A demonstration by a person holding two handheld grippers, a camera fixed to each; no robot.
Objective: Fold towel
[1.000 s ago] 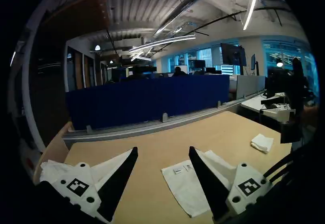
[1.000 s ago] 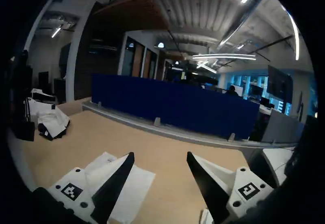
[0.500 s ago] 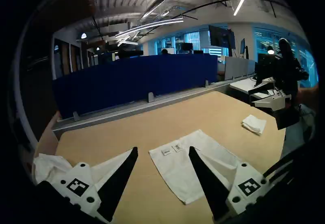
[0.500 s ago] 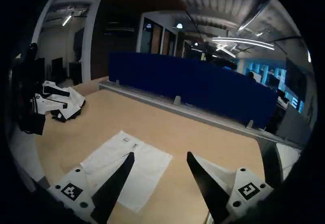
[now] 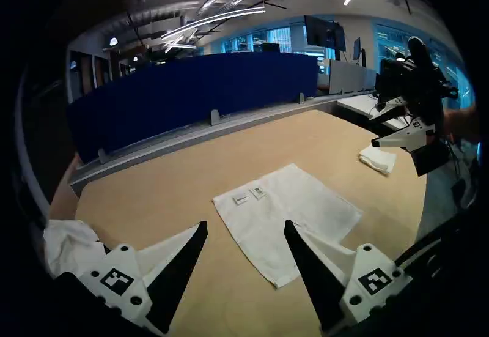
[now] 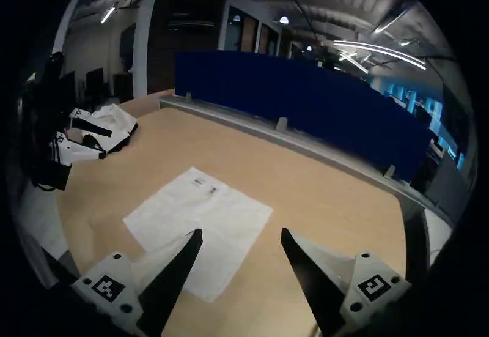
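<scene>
A white towel lies spread flat on the wooden table, its two small labels toward the far edge. My left gripper hovers open over the towel's near left corner, holding nothing. In the right gripper view the same towel lies flat, and my right gripper stands open above its near edge, holding nothing. Each gripper also shows farther off in the other's view: the right gripper at the table's right side, the left gripper at the left side.
A small folded white towel rests near the table's right edge. A heap of white cloth lies at the left corner, also seen as the cloth heap. A blue partition on a grey rail closes the far side.
Both views have tipped down toward the table, so the towel now shows whole instead of partly behind the fingers. Both grippers stay open and the towel has not moved.
</scene>
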